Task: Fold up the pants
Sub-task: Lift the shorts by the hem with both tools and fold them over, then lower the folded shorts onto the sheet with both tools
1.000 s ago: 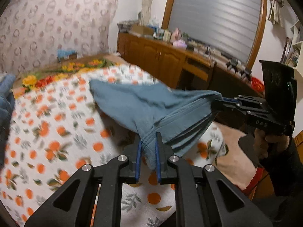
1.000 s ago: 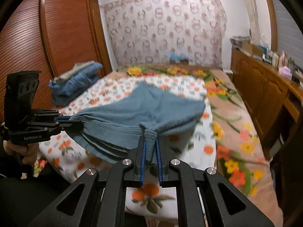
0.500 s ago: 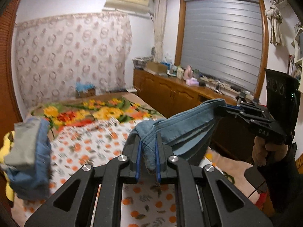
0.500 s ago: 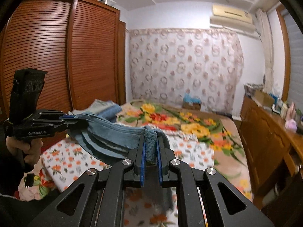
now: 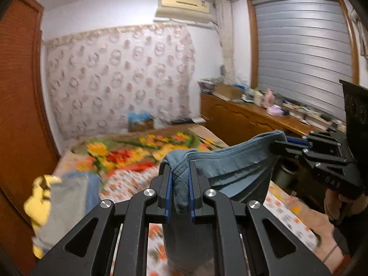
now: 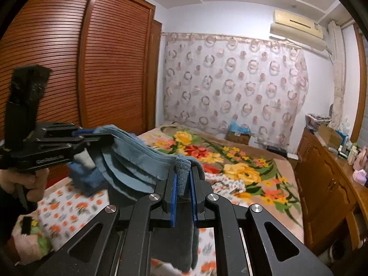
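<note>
While both grippers were raised above the bed [image 6: 230, 161], the blue pants [image 5: 230, 163] hung between them as one garment, clear of the mattress. The left gripper [image 5: 180, 184] had its fingers [image 5: 168, 191] pinched narrow on a bunched edge of the cloth; the right gripper [image 6: 182, 184] had its fingers [image 6: 174, 195] clamped the same way on the other end. So the pants' held edge ran side to side from one gripper to the other, sagging in layered folds, the rest dropping straight down below the fingers. Neither hand was nearer; each already had its corner. Judged next: lower toward the bed, which lay ahead and below. Counts: one pair of pants, two grippers, one pile of other clothes [image 5: 59, 197] at the bed's left side.
</note>
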Demonstrator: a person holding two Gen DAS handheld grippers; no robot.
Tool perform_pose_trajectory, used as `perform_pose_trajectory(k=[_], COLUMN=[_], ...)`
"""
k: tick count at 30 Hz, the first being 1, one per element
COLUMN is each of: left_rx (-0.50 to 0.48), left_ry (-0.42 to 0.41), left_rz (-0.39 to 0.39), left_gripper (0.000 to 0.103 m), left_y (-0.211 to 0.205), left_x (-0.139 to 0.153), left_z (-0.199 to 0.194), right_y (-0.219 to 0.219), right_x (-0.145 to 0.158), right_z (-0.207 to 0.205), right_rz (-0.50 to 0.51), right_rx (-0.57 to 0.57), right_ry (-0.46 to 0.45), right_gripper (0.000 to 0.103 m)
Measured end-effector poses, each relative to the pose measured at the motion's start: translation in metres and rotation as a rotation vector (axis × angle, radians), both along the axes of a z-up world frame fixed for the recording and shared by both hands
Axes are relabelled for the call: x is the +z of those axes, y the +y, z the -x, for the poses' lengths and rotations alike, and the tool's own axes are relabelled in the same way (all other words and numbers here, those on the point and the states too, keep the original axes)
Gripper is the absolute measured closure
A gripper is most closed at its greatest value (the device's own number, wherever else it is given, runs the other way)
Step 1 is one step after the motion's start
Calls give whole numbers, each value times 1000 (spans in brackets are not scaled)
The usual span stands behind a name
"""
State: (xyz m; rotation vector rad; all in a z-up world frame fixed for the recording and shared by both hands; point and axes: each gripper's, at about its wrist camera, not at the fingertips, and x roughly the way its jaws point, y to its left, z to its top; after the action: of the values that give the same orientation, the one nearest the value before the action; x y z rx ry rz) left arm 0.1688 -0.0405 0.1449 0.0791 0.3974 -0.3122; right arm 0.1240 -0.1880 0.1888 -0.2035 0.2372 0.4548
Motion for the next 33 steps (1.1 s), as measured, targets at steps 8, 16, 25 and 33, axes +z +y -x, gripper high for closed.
perform_pose_trajectory(k=[8, 16, 25, 33], left_rx=[39, 13, -38, -39], left_ry=[-9, 211, 307, 355], left_rz=[-14, -41, -28, -9], left_gripper=[91, 91, 91, 91], left_y=[15, 23, 23, 24], left_x=[-5, -107, -155, -181], left_z=[-10, 22, 76, 98], right_y=[41, 66, 59, 34], right_x=[-16, -102, -128, -141], right_z=[-23, -20, 1, 31], right_rz=[7, 119, 113, 107], right_rx=[-24, 52, 103, 116], right_ry=[-23, 180, 278, 345], right_gripper=[93, 93, 93, 93])
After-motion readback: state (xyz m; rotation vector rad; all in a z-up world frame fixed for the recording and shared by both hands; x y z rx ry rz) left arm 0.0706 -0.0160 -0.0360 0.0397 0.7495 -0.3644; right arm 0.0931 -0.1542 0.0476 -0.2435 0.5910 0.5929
